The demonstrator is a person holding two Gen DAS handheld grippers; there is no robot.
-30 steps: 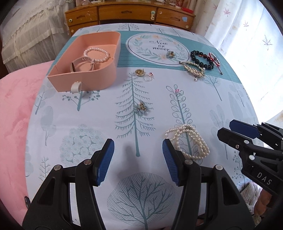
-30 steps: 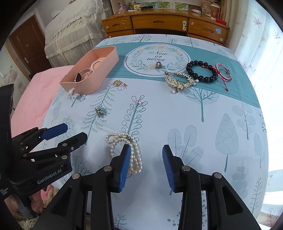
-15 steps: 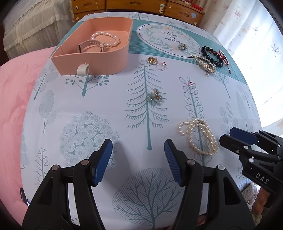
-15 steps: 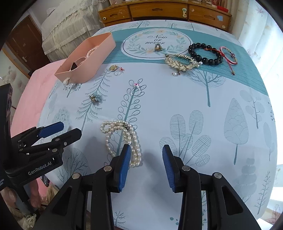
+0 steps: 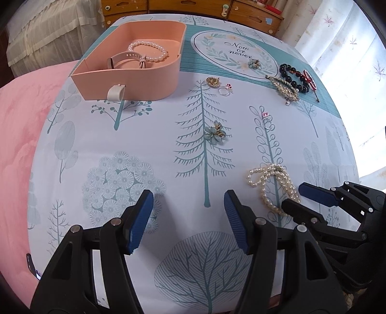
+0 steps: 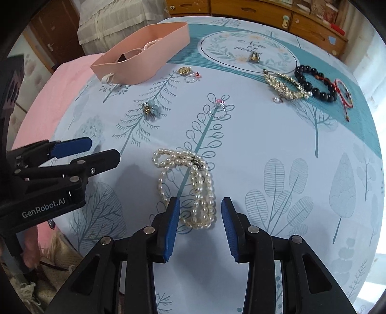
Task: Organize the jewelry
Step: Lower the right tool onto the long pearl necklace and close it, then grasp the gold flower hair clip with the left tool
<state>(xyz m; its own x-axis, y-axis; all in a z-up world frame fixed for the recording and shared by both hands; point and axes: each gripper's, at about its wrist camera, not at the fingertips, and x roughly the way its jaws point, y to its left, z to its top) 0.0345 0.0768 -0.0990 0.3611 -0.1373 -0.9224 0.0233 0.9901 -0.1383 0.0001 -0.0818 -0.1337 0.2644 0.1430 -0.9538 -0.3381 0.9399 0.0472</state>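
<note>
A multi-strand pearl necklace [image 6: 176, 160] [image 5: 279, 169] lies on the tree-print tablecloth near the front edge. My right gripper [image 6: 199, 205] [image 5: 292, 195] points down over its near end. The strands lie between the blue pads, which do not touch them, and the jaws are closing. My left gripper [image 5: 188, 200] [image 6: 105, 149] hovers open to the left with nothing between its fingers. The pink box [image 5: 135, 82] [image 6: 144, 62] at the back left holds a pearl bracelet [image 5: 149, 48] and a watch band [image 5: 125, 58].
Loose pieces lie on the cloth: a flower brooch [image 5: 214, 134], a pink-stone ring [image 6: 218, 108], a gold pendant [image 5: 212, 81], a gold leaf brooch [image 6: 282, 85], a black bead bracelet [image 6: 313, 82] and a red cord bracelet [image 6: 345, 93]. Pink bedding [image 5: 19, 135] lies left, wooden drawers [image 6: 265, 12] behind.
The right gripper has come down and shifted over the necklace, so its near end now lies between the pads, and the jaws have narrowed. The left gripper has tilted slightly and stays open.
</note>
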